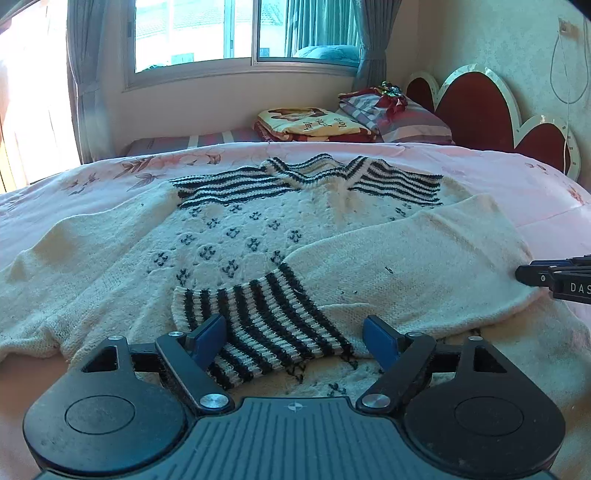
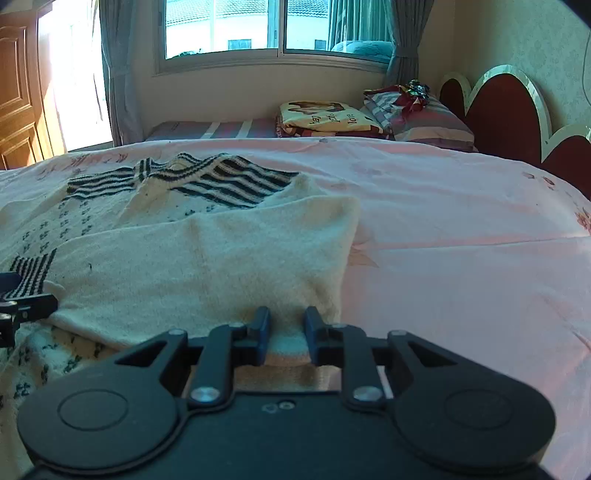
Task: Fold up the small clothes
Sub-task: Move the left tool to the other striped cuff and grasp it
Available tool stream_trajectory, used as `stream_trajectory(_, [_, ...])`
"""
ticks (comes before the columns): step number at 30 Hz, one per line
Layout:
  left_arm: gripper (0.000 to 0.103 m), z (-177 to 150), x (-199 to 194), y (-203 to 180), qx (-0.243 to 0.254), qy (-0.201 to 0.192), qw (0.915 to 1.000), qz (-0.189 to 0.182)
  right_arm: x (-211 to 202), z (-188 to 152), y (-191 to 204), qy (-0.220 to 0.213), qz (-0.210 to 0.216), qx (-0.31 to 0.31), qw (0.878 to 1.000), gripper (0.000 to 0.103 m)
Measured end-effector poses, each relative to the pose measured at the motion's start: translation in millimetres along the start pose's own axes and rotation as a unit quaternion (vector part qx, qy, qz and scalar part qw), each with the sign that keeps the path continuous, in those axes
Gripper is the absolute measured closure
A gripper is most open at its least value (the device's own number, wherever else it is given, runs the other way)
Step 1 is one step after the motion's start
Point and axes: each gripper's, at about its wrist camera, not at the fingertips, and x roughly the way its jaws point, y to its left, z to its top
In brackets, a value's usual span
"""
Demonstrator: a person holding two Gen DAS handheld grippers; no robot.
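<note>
**A:** What lies on the bed (image 1: pixel 480 177), going left to right?

**B:** A cream knitted sweater (image 1: pixel 229 236) is spread flat on the pink floral bedcover, its striped black-and-cream collar at the far side. Left of the sweater's middle, one sleeve (image 1: pixel 55 251) stretches out flat toward the left edge of the bed. Over the sweater's middle and right, the other sleeve (image 1: pixel 406 251) is folded across the body, and its striped cuff (image 1: pixel 258 317) lies on the sweater's near part.

**A:** And the left hand-held gripper (image 1: pixel 293 334)?

**B:** It hovers at the sweater's near edge with its jaws wide. The striped cuff lies between the blue pads (image 1: pixel 210 336), which do not press on it.

**A:** The right hand-held gripper (image 2: pixel 286 325)?

**B:** It sits at the sweater's right side, at the fold of the crossed sleeve. Its jaws stand narrow, with a fold of cream knit between them; I cannot tell whether the pads still pinch it.

**A:** Anything beyond the sweater?

**B:** Behind it, by the wall, a folded blanket (image 1: pixel 310 123) and a striped pillow (image 1: pixel 406 118) lie under a window (image 1: pixel 243 33) with grey curtains. To the sweater's far right stands a red scalloped headboard (image 1: pixel 476 110).
</note>
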Motion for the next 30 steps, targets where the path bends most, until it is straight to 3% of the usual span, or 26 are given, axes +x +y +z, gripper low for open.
stream_trajectory(3, [0.022,7.9,-6.1,5.1,0.000,0.015,0.9999,0.006,-0.4,3.8,1.6,0.012,-0.006,0.006,1.000,0.082])
stream_trajectory(5, [0.021,13.6,-29.6,18.6,-0.011,-0.013,0.9990,0.042,-9.5,9.3,0.8,0.015,-0.005,0.035,0.999,0.078])
stream_trajectory(7, [0.022,11.4,-55.0,48.4,-0.032,-0.042,0.9965,0.064,-23.0,7.7,1.3,-0.001,0.015,0.056,0.998,0.075])
stream_trajectory(11, [0.022,-18.0,-82.8,135.1,-0.124,-0.029,0.9865,0.102,-35.6,-5.3,10.6,-0.013,0.030,0.083,0.996,0.075])
stream_trajectory(13, [0.022,-39.2,-99.4,182.1,-0.185,-0.031,0.9725,0.138,-39.3,-10.2,14.9,-0.019,0.033,0.104,0.994,0.075])
stream_trajectory(16, [0.025,-72.9,-121.3,251.2,-0.282,-0.043,0.9425,0.174,-41.7,-13.6,20.7,-0.028,0.040,0.132,0.990,0.075])
stream_trajectory(18, [0.040,-95.0,-128.5,294.9,-0.374,-0.052,0.9128,0.155,-40.3,-12.9,27.7,-0.028,0.045,0.142,0.988,0.075])
stream_trajectory(21, [0.043,-122.4,-134.8,337.2,-0.487,-0.081,0.8607,0.125,-35.6,-7.9,40.9,-0.021,0.056,0.147,0.987,0.075])
stream_trajectory(22, [0.043,-126.7,-134.4,345.2,-0.505,-0.088,0.8505,0.117,-34.3,-5.7,45.0,-0.020,0.059,0.147,0.987,0.075])
stream_trajectory(25, [0.043,-134.6,-128.3,361.2,-0.538,-0.099,0.8318,0.094,-31.0,1.7,60.0,-0.019,0.074,0.149,0.986,0.075])
stream_trajectory(30, [0.044,-137.0,-116.7,377.6,-0.548,-0.119,0.8242,0.079,-25.9,11.8,84.6,-0.020,0.089,0.148,0.985,0.075])
